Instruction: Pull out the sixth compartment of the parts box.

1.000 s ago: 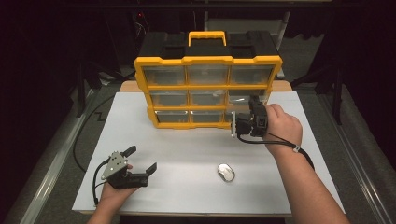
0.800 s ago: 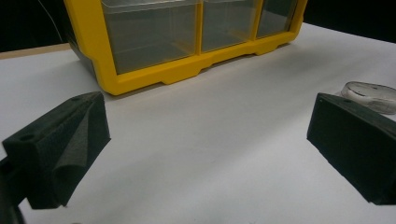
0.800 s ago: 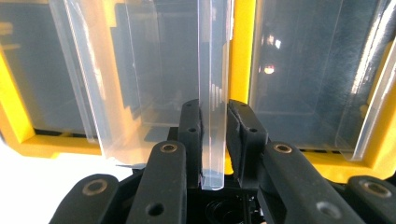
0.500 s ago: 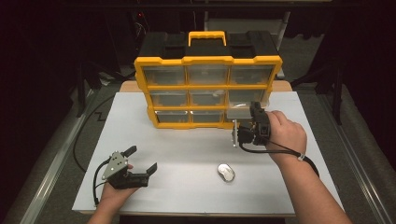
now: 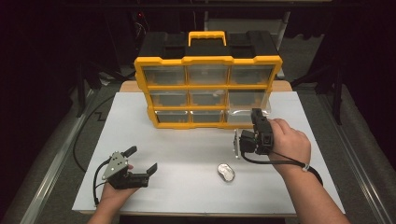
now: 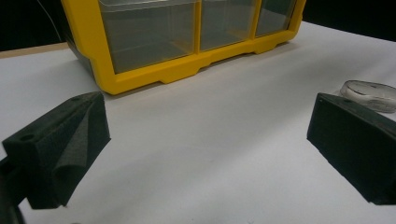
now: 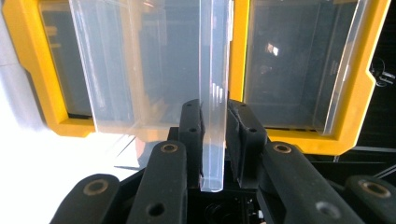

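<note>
A yellow organizer (image 5: 208, 60) with clear drawers stands at the back of the white table (image 5: 187, 154). My right gripper (image 5: 246, 141) is shut on the front lip of a clear drawer (image 5: 245, 116), which is drawn forward out of the bottom right slot. In the right gripper view the pads of that gripper (image 7: 214, 135) pinch the drawer's thin lip (image 7: 212, 93) in front of the organizer (image 7: 348, 93). My left gripper (image 5: 141, 159) rests near the table's front left, open and holding nothing. Its jaws stand wide apart in the left gripper view (image 6: 205, 140), facing the organizer (image 6: 154, 77).
A small silvery oval object (image 5: 226, 171) lies on the table between the two grippers, seen beyond the right-hand jaw as a shallow round thing (image 6: 369, 93). Dark floor and cables surround the table. Bare white surface lies between the organizer and the front edge.
My right gripper has moved toward the table's front edge with the drawer lip in it, drawing the drawer further out. The left gripper has stayed put.
</note>
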A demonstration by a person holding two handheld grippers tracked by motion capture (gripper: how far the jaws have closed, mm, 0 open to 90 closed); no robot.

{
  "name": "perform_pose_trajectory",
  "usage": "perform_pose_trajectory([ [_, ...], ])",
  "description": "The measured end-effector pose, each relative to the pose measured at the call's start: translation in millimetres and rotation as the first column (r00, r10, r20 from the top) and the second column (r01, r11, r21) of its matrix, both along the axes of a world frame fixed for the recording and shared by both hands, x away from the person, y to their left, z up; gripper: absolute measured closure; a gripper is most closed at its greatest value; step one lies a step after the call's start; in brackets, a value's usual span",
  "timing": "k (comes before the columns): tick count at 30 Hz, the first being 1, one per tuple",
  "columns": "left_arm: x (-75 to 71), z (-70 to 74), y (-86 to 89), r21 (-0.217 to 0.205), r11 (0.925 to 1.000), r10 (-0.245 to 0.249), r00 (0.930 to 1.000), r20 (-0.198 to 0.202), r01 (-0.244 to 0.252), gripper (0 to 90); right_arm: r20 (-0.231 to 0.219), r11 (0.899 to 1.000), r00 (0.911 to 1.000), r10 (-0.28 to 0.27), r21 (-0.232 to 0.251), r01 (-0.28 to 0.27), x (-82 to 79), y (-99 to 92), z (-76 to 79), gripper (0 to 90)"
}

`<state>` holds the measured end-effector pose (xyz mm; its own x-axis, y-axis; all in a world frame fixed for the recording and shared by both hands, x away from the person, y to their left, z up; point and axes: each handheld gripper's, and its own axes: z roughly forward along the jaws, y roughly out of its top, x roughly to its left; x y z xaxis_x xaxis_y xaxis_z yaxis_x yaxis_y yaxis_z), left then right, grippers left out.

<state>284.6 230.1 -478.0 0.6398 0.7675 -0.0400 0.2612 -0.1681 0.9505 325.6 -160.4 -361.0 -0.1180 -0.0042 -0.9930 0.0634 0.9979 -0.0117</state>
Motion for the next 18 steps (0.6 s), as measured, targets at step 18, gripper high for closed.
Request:
perform_pose_trajectory([
  [18,-0.7,0.0,-0.2,0.005,1.0000,-0.002,1.0000,-0.004,0.002,0.4,0.013,1.000,0.9997,0.021,-0.004,-0.021,-21.8,-2.5,-6.0,77.5],
])
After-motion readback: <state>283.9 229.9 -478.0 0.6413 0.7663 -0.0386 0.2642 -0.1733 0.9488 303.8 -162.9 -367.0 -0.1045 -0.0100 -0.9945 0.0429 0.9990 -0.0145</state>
